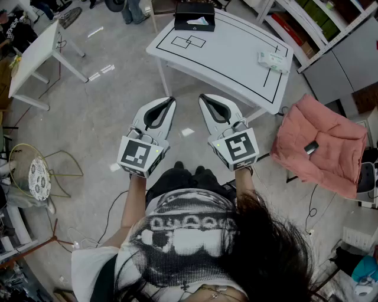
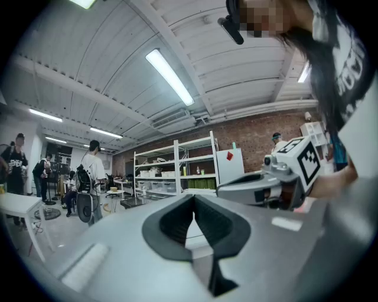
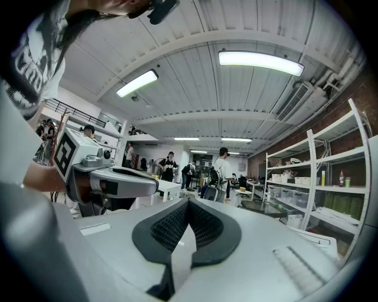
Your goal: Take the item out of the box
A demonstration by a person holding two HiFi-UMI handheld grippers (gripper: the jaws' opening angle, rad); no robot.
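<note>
Nearest, in front of the person, the left gripper (image 1: 172,99) and right gripper (image 1: 201,97) are both clenched on nothing. Beyond, at the white table's (image 1: 230,53) far edge, the black box (image 1: 184,10) lies long-side across. A white item (image 1: 199,22) shows in its top opening, too small to tell which way it points.

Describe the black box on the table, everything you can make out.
The black box is low, rectangular and dark all over, looking like matte card or plastic. It sits flat at the far edge of the white table, beyond the table's black marked lines. A pale, whitish item shows at its top; whether the lid is off is too small to tell. Only the table touches it.
</note>
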